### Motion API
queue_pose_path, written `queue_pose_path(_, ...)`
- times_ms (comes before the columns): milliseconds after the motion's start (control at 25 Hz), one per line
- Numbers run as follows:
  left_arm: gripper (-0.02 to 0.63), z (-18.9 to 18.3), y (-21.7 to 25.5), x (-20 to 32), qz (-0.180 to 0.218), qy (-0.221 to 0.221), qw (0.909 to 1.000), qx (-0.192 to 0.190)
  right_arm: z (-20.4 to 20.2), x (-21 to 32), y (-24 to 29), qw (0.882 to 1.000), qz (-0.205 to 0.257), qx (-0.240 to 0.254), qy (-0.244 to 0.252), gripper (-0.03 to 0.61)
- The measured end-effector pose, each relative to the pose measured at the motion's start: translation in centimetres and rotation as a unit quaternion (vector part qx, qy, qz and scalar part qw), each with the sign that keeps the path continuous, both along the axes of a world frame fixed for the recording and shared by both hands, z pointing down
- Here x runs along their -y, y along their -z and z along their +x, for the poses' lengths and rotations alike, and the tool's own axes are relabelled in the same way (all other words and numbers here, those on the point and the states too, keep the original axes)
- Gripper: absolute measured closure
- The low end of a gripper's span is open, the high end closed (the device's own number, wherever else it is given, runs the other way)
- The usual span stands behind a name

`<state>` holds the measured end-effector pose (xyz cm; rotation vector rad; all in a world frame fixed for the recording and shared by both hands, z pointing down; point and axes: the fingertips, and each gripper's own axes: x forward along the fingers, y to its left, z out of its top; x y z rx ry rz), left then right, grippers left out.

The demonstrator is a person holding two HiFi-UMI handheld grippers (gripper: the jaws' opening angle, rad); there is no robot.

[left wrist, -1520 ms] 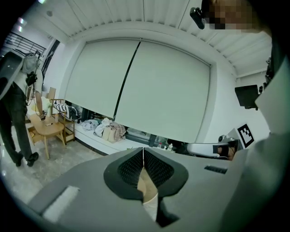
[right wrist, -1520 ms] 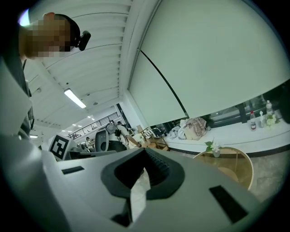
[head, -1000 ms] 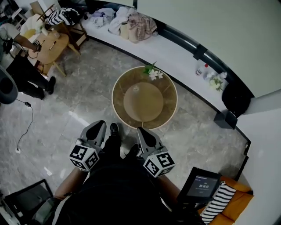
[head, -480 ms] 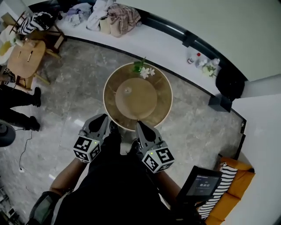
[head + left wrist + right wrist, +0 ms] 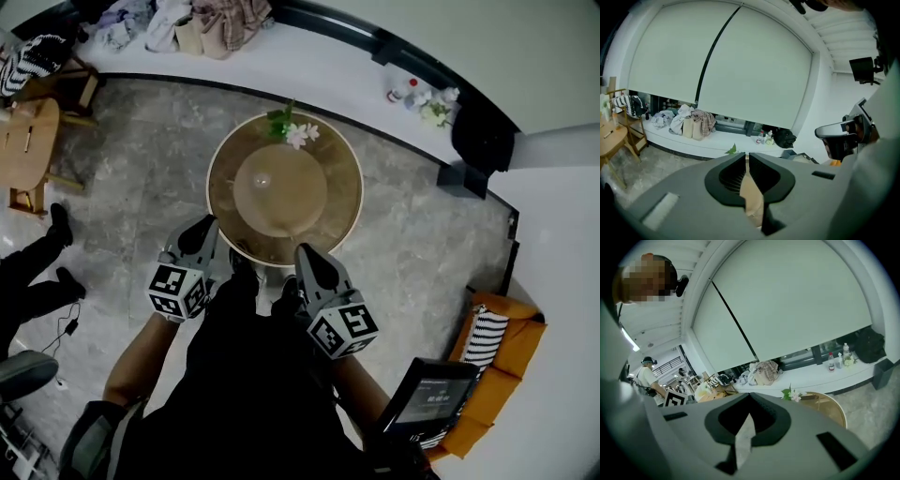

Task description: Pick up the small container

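The small container, a pale little round thing, stands on the raised middle disc of the round wooden table in the head view. My left gripper hangs at the table's near left rim, jaws together with nothing in them. My right gripper hangs just short of the near rim, also shut and holding nothing. Both are well short of the container. In the left gripper view the left gripper shows its jaws touching. In the right gripper view the right gripper looks the same, and the container is hidden.
White flowers lie at the table's far rim. A white ledge along the wall carries bags and bottles. An orange seat with a striped cushion and a screen are at right, wooden furniture at left.
The table has drawn closer to both grippers, which now reach its near rim. The room at the left has slid out of view. Both grippers have stayed shut.
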<state>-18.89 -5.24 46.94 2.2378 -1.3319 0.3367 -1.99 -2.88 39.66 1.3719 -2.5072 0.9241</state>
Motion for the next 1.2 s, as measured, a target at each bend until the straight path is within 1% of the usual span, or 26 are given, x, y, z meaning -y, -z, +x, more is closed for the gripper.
queue_pose_path(120, 0.591, 0.5, -2.5, 1.3, -0.004, -0.019, 0.9998, 0.002, 0.6, 0.5, -1.2, 1.0, -0.005, -0.013, -0.008, 0.574)
queue_pose_path(240, 0.562, 1.7, -4.1, 2.1, 0.016, -0.042, 0.999, -0.003, 1.4, 0.8, -2.8, 1.0, -0.013, -0.022, -0.015, 0.574)
queue_pose_path(360, 0.54, 2.9, -5.1, 2.9, 0.028, -0.046, 0.9983, -0.02, 2.0, 1.0, -4.2, 0.999, -0.018, -0.016, -0.024, 0.574)
queue_pose_path(480, 0.526, 4.3, -6.8, 3.7, 0.025, -0.06, 0.9978, -0.011, 2.8, 1.4, -5.9, 0.999, -0.025, -0.006, -0.026, 0.574)
queue_pose_path(560, 0.499, 5.4, -8.3, 4.4, 0.019, -0.079, 0.9967, 0.005, 3.3, 2.1, -7.2, 0.999, -0.028, -0.006, -0.017, 0.574)
queue_pose_path(640, 0.473, 6.4, -10.4, 4.8, 0.012, -0.099, 0.9946, 0.029, 4.1, 2.5, -8.9, 0.999, -0.031, -0.005, -0.01, 0.574)
queue_pose_path(720, 0.453, 6.7, -12.5, 5.0, 0.004, -0.112, 0.9924, 0.05, 4.7, 2.8, -10.4, 0.999, -0.037, -0.006, -0.007, 0.574)
queue_pose_path(880, 0.43, 6.9, -16.1, 5.9, -0.016, -0.115, 0.9905, 0.073, 5.8, 3.7, -12.7, 0.998, -0.054, 0.002, -0.019, 0.574)
queue_pose_path(960, 0.387, 7.2, -17.9, 6.8, -0.024, -0.121, 0.9889, 0.083, 6.2, 4.5, -13.6, 0.998, -0.057, 0.009, -0.026, 0.574)
queue_pose_path(1040, 0.346, 7.6, -20.2, 7.4, -0.037, -0.134, 0.9851, 0.102, 6.1, 5.0, -14.7, 0.998, -0.061, 0.017, -0.029, 0.574)
queue_pose_path(1120, 0.311, 7.7, -23.0, 7.7, -0.063, -0.149, 0.9783, 0.13, 5.8, 5.1, -15.7, 0.997, -0.067, 0.024, -0.029, 0.574)
queue_pose_path(1200, 0.311, 7.6, -25.9, 8.0, -0.098, -0.16, 0.9689, 0.161, 5.6, 5.2, -16.6, 0.997, -0.073, 0.026, -0.028, 0.574)
